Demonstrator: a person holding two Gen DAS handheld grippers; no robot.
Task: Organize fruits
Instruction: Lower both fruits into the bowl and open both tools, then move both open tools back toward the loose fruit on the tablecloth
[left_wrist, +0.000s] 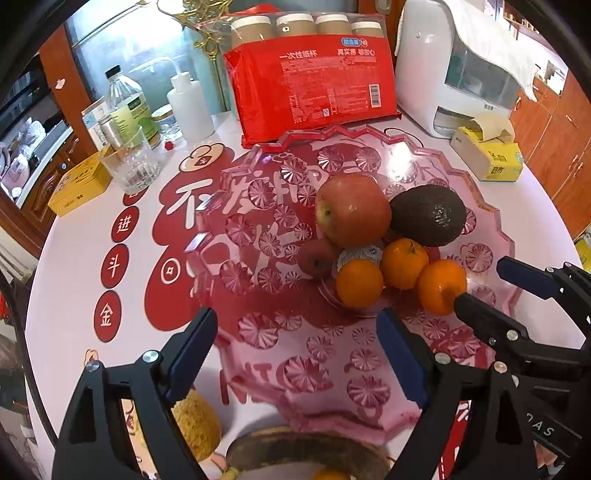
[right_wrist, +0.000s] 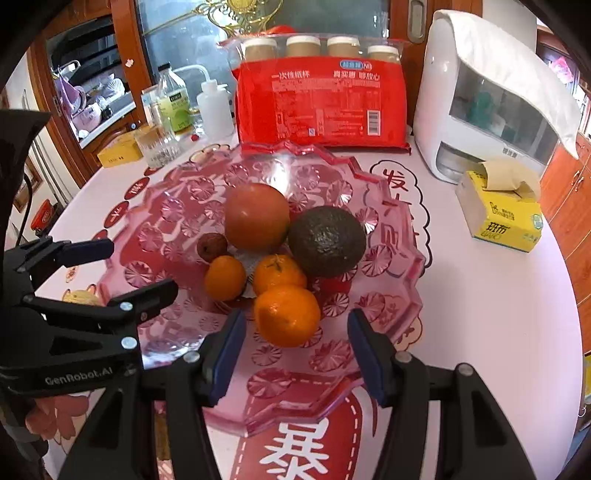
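We see a pink glass fruit dish on the round table, holding an apple, an avocado, a small dark red fruit and three tangerines. The nearest tangerine sits just ahead of our right gripper, jaws spread, pads not touching it. Our left gripper hangs over the dish's near rim, jaws wide apart, nothing between them. A red pack of paper cups stands behind the dish.

1. We see a round white bench printed with red characters.
2. Behind it, we note a wooden cabinet with glass doors.
3. At right, we see orange-brown cupboard doors.
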